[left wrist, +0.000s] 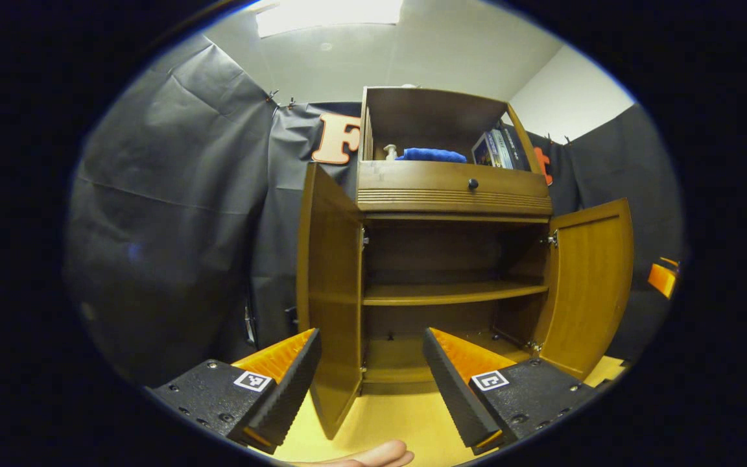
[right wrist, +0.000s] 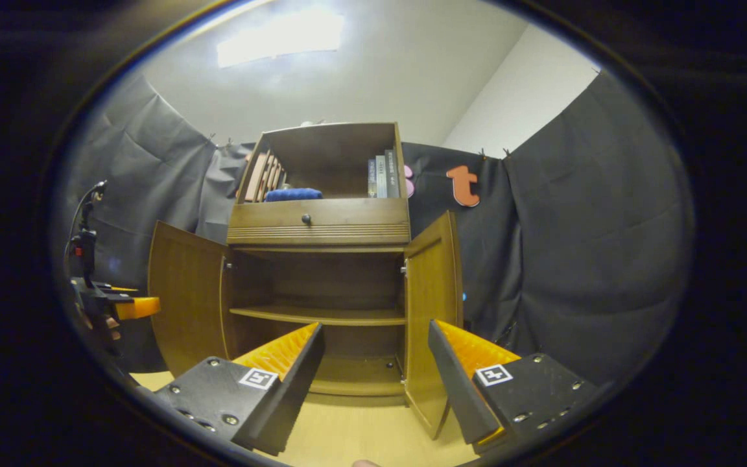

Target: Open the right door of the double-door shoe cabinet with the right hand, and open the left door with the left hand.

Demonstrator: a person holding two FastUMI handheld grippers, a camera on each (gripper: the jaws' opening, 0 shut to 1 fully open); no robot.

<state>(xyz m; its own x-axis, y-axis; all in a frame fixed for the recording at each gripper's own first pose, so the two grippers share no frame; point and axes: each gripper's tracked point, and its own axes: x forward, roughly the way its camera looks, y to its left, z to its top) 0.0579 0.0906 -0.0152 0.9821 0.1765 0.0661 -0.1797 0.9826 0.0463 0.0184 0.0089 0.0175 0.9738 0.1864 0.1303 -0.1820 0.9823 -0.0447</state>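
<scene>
A brown wooden shoe cabinet [left wrist: 451,194] stands ahead with both lower doors swung open. In the left gripper view, the left door [left wrist: 329,292] juts toward me between my fingers, and the right door [left wrist: 591,285] hangs open at the far side. My left gripper [left wrist: 371,344] is open, with the left door's edge in the gap but untouched. In the right gripper view, the right door [right wrist: 433,311] stands edge-on just ahead of my open right gripper [right wrist: 377,337]; the left door [right wrist: 185,298] is wide open. The left gripper [right wrist: 130,306] shows at the far left, held by a hand.
Inside the cabinet a shelf [left wrist: 451,293] spans the bare lower bay. Above sit a drawer with a dark knob [left wrist: 473,184] and an open niche holding a blue cloth [left wrist: 432,155], a bottle and books [left wrist: 497,148]. Pale wooden floor [left wrist: 386,421] lies in front; black cloth walls surround.
</scene>
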